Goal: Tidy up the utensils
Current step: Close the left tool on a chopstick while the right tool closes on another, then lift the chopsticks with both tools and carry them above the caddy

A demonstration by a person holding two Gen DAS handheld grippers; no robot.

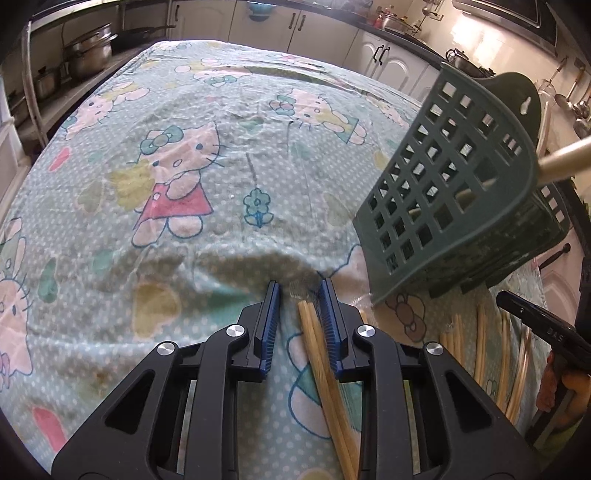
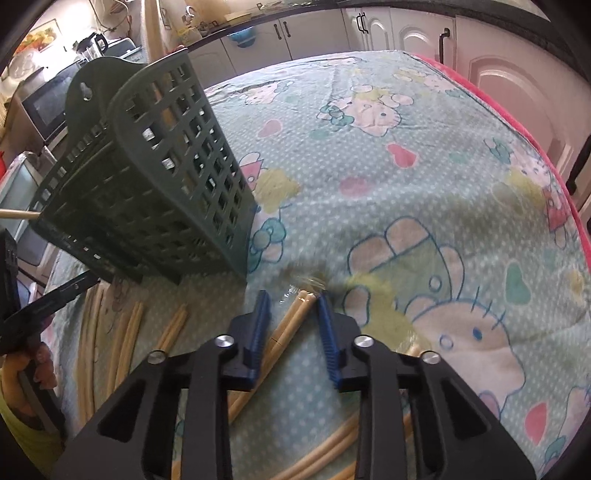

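A dark green lattice utensil holder point(image 1: 458, 184) stands on the table at the right of the left wrist view, with a pale wooden handle point(image 1: 565, 158) sticking out of it. My left gripper point(image 1: 300, 291) is open and low over the cloth, with a pair of wooden chopsticks point(image 1: 325, 373) lying between its fingers, against the right pad. In the right wrist view the holder point(image 2: 147, 177) stands at the left. My right gripper point(image 2: 291, 297) is open around the tips of another chopstick pair point(image 2: 291, 321) on the cloth.
More chopsticks lie on the Hello Kitty tablecloth point(image 1: 192, 155) below the holder point(image 1: 480, 332) and in the right wrist view point(image 2: 129, 332). The other gripper's black body point(image 1: 543, 328) is at the right edge. Kitchen cabinets point(image 2: 406, 33) and pots point(image 1: 88, 51) ring the table.
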